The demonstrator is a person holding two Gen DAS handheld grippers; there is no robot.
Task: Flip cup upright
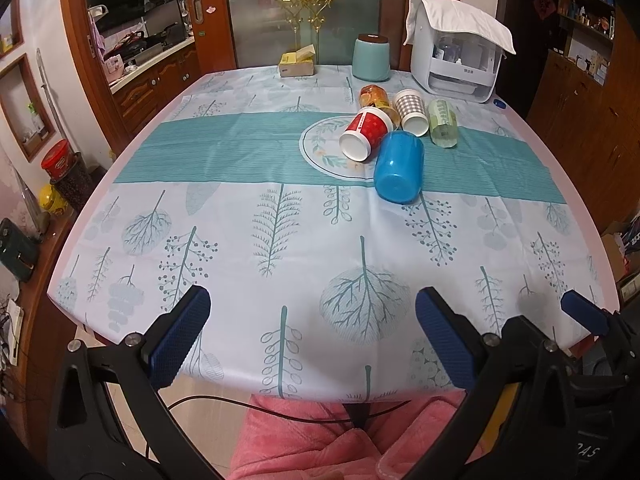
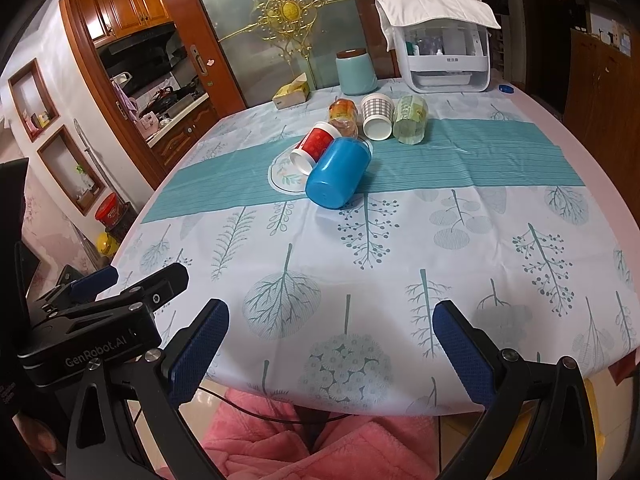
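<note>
Blue smooth plastic cup [image 1: 399,168] lies on its side; likely light, rigid, slippery; grip across mid-wall. Left gripper [image 1: 312,336] and right gripper [image 2: 332,344] both wide, holding nothing.

At the top centre of your view stands a frosted glass door [image 1: 304,12] with gold ornament, framed in reddish wood. Upper left, a kitchen [image 1: 140,32] opens behind it. Dark wooden cabinets [image 1: 580,92] fill the right edge.

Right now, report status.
Both grippers, left and right, open, empty. Blue cup on its side, nearest. Red cup touches it.
</note>
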